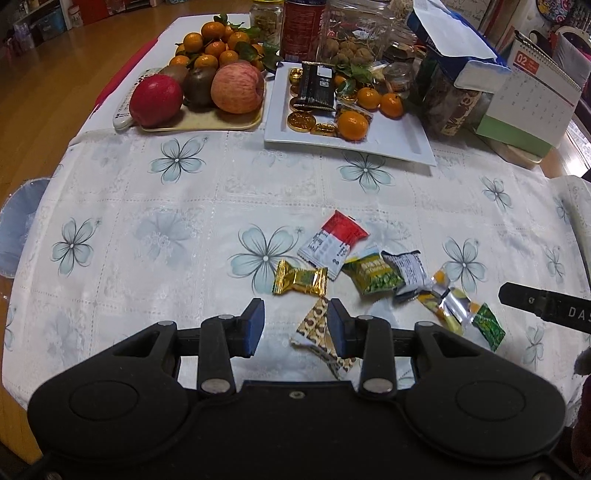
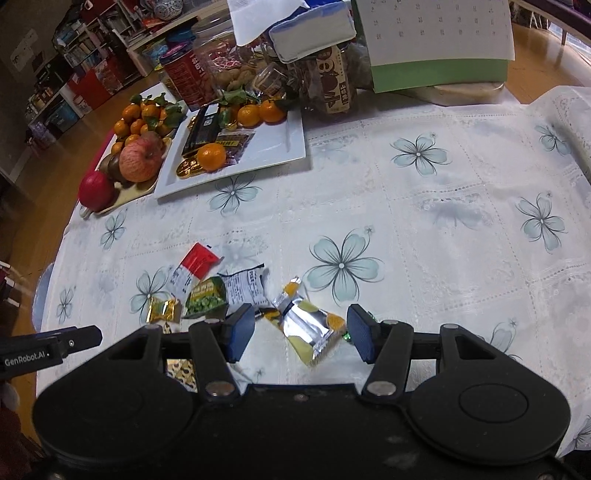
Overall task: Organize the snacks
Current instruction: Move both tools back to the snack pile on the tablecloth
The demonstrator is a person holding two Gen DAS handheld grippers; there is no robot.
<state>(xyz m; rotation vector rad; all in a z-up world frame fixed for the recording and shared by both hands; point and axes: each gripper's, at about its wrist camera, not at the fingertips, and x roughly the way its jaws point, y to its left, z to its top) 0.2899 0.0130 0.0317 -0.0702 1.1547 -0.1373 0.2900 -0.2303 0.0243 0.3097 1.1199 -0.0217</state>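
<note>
Several small snack packets lie on the flowered tablecloth. My left gripper (image 1: 295, 325) is open, with a brown patterned packet (image 1: 318, 332) between its pads, against the right pad (image 1: 337, 328). Just ahead lie a gold candy (image 1: 300, 282), a red-and-white packet (image 1: 334, 242), a green pea packet (image 1: 371, 275) and a grey packet (image 1: 408, 271). My right gripper (image 2: 301, 330) is open around a silver-and-yellow packet (image 2: 304, 326), which lies flat. The green pea packet (image 2: 205, 297) and gold candy (image 2: 162, 309) lie to its left. The white plate (image 1: 399, 142) holds gold coins, a dark bar and mandarins.
A tray of apples, kiwis and mandarins (image 1: 199, 123) stands at the back left. Jars (image 1: 303, 29), a tissue box (image 1: 461, 40) and a desk calendar (image 1: 532, 107) line the back. The right gripper's finger (image 1: 543, 304) shows at the right edge; the left gripper's finger (image 2: 55, 345) shows at the left.
</note>
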